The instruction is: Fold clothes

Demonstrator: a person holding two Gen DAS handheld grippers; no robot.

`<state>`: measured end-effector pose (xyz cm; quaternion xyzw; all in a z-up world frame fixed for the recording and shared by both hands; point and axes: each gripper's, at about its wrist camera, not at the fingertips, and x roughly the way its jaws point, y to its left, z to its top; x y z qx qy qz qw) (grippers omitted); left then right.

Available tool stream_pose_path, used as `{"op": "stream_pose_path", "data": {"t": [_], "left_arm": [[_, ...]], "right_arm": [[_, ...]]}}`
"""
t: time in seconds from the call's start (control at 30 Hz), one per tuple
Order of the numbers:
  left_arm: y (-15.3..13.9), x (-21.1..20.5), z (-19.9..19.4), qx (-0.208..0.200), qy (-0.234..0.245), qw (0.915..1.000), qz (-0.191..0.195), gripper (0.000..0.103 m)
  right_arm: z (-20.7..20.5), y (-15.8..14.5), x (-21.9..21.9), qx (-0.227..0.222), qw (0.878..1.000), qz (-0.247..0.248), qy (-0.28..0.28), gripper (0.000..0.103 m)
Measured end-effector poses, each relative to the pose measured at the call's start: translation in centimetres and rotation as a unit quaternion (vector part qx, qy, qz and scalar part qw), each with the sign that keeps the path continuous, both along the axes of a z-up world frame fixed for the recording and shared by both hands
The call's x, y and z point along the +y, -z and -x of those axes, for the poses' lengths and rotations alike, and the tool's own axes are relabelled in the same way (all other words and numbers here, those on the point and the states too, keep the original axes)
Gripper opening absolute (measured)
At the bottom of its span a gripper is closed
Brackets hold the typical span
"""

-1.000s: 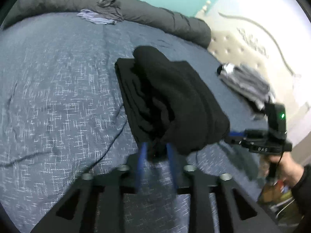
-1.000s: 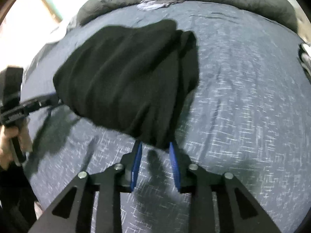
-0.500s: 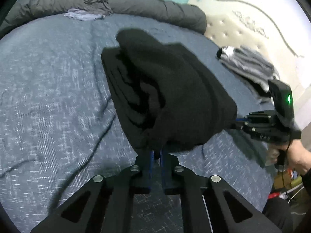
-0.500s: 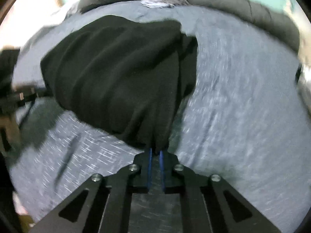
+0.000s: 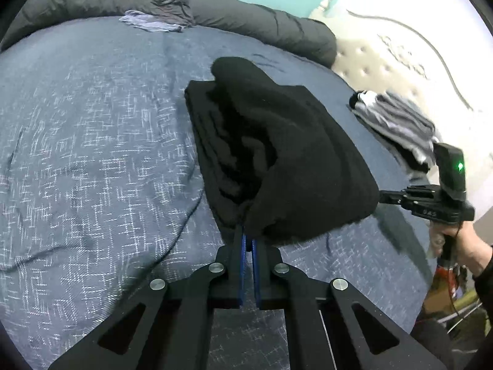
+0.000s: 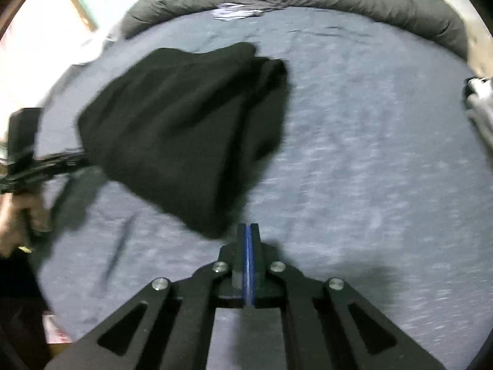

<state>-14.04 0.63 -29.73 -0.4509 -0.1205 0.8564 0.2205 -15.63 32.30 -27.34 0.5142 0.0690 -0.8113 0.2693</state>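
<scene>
Well, the folded black garment [image 5: 277, 154] lies in the middle of the blue patterned bedcover [image 5: 92, 154], on the near side of the rolled grey duvet [image 5: 246, 21] that runs along the bed's far edge. Its long axis runs from the near hem away toward that duvet, and its bunched, narrower end points at the roll without reaching it. The broad near end is raised off the cover and sags between the two tools. The left gripper [image 5: 248, 237] has its blue pads clamped tight on the near corner farthest from the duvet, with black cloth gathered between them. The right gripper [image 6: 248, 231], held in a person's hand [image 5: 465, 243], sits at the garment's other near corner. Its jaws stand almost together and are just starting to part. In its own blurred view I see no cloth between the pads, only the garment's corner just beside the tips; from the left wrist view the tips meet the cloth's edge. A pale, crumpled garment [image 5: 148, 24] lies against the duvet, and a stack of grey folded clothes [image 5: 397, 126] sits off the duvet's right end, by the tufted headboard [image 5: 385, 61].
</scene>
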Motion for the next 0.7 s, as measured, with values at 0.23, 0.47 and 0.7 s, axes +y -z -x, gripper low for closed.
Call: {"op": "stream_pose_path", "data": {"t": [0.23, 0.47, 0.7], "left_arm": [[-0.7, 0.3, -0.7, 0.006, -0.002, 0.9998, 0.019, 0.008], [-1.0, 0.6, -0.3, 0.023, 0.008, 0.9994, 0.023, 0.014], [0.0, 0.4, 0.2, 0.011, 0.014, 0.9992, 0.036, 0.003]], "right_arm": [[0.3, 1.7, -3.0, 0.011, 0.999, -0.033, -0.027, 0.042], [1.3, 2.5, -4.0, 0.009, 0.999, -0.028, -0.036, 0.023], [1.1, 2.1, -3.5, 0.043, 0.997, -0.050, -0.042, 0.010]]}}
